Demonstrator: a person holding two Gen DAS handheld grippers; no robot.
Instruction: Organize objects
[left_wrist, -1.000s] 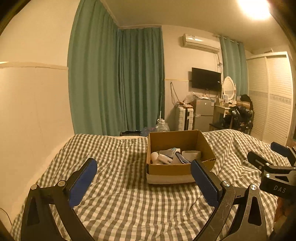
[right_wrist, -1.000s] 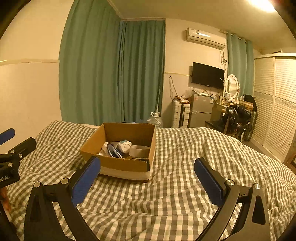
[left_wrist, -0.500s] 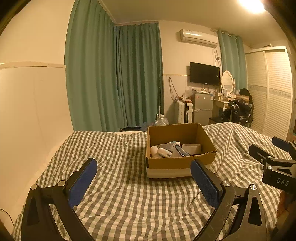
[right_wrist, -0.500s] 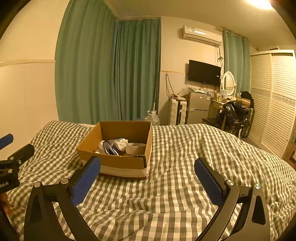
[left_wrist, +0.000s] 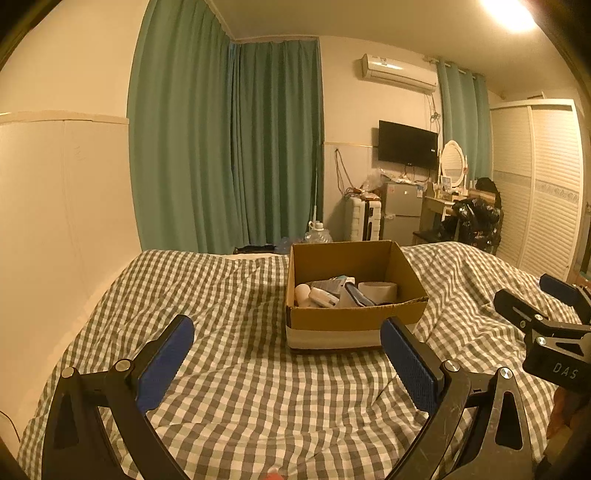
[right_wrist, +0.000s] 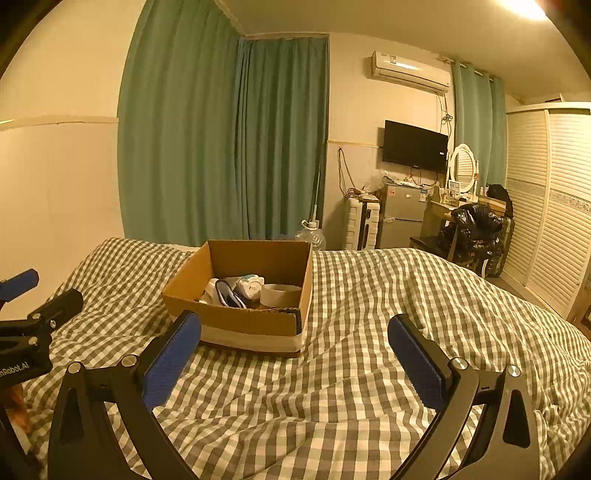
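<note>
Box (left_wrist: 354, 319) sat mid-bed; both grippers' jaws were released, empty. Risk: soft duvet (left_wrist: 258, 387) could tip box when nudged.

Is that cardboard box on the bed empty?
No. The cardboard box is open-topped and partly filled: a tape roll and other small items lie inside.

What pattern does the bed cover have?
The bed cover has a grey and white check pattern, clearest in the right wrist view.

Bed cover (left_wrist: 240, 387) green-and-white check. Box (left_wrist: 354, 317) brown, white band along base. Curtains (right_wrist: 229, 140) teal. Tongs pads (right_wrist: 171, 356) blue, frames black. TV (right_wrist: 415, 146) black.
</note>
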